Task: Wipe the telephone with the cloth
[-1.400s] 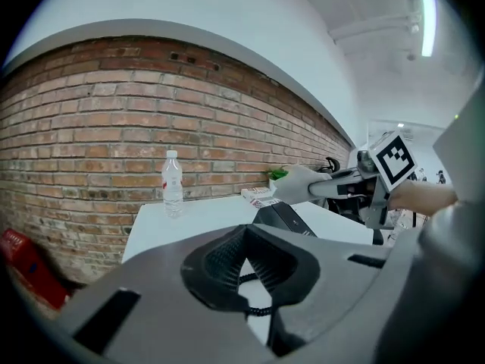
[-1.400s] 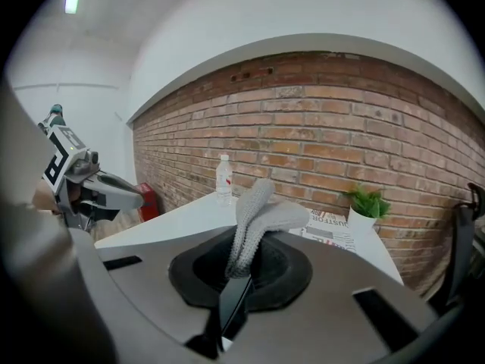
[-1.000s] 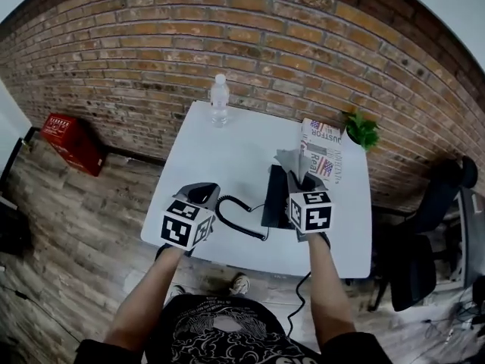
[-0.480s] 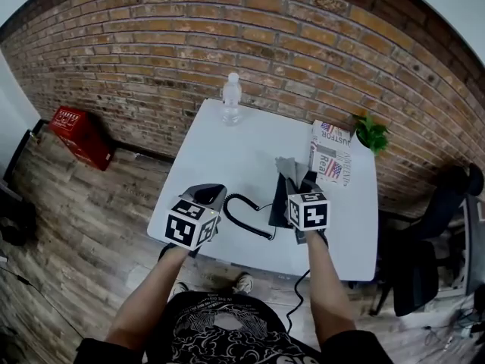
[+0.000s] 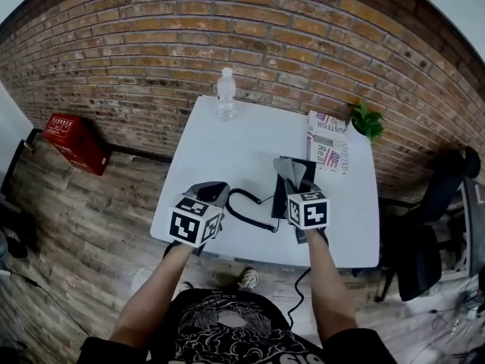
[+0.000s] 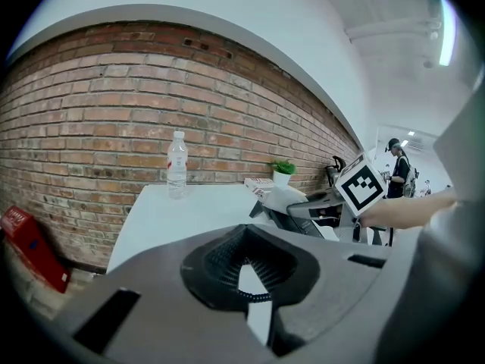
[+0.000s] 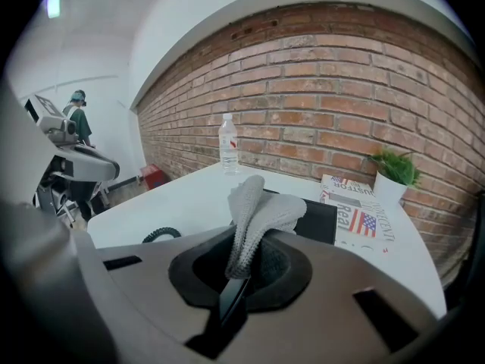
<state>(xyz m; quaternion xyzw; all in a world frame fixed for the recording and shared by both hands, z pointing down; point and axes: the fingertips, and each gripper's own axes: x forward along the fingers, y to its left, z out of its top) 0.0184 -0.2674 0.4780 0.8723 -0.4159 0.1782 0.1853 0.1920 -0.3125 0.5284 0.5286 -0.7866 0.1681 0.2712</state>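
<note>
A black telephone (image 5: 282,201) lies on the white table (image 5: 227,142), right of centre. Its coiled cord (image 5: 246,211) loops out to the left. My right gripper (image 5: 297,179) is shut on a grey knitted cloth (image 7: 258,211). The cloth (image 5: 291,169) stands up from the jaws over the telephone's (image 7: 318,218) far half. My left gripper (image 5: 212,192) hovers at the table's front left with its tips together, right beside the cord loop. A short stretch of cord shows behind its jaws in the left gripper view. I cannot tell whether it touches the cord.
A water bottle (image 5: 226,93) stands at the table's far edge by the brick wall. A folded newspaper (image 5: 328,141) and a small potted plant (image 5: 366,120) sit at the far right corner. An office chair (image 5: 424,241) is right of the table. A red box (image 5: 68,139) lies on the floor at left.
Both grippers keep their places over the table. The cloth stays pinched above the telephone. Only the head view has shifted a little.
</note>
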